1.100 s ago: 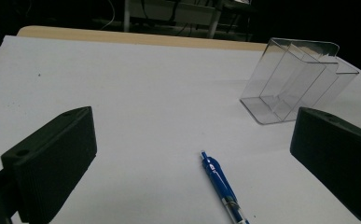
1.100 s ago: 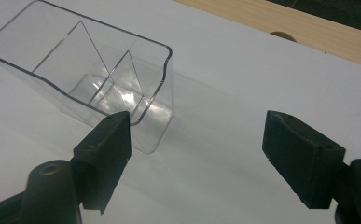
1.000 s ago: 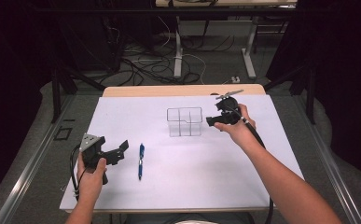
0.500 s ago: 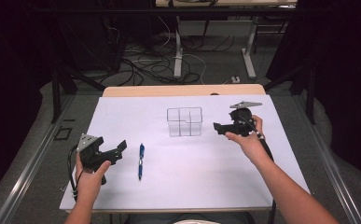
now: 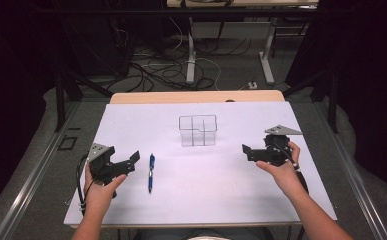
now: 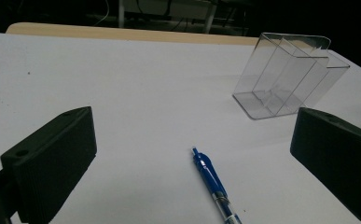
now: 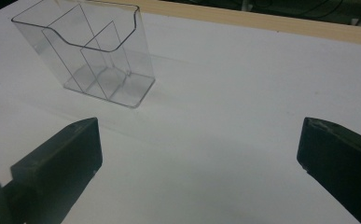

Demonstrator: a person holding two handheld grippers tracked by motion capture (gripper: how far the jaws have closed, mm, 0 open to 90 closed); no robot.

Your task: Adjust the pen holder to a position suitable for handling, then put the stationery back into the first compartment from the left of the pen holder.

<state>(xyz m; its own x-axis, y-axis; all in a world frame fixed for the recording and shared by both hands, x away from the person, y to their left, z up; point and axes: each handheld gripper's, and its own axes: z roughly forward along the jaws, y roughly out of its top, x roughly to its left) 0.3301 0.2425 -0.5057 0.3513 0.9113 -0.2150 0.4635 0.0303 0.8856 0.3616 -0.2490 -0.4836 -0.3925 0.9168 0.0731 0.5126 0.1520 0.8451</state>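
Beside the pen [image 5: 151, 172], left gripper [image 5: 131, 159] gapes.

1. Your left gripper [image 5: 123, 164] has bare white counter [image 5: 131, 125] ahead; the blue pen [image 5: 151, 172] lies just beside its jaws, flat and low.
2. The clear divided holder [image 5: 198, 131] stands upright mid-counter, the one tall obstacle between both hands.
3. Your right gripper [image 5: 251, 152], jaws spread wide with nothing between them, has open counter all the way to the holder.
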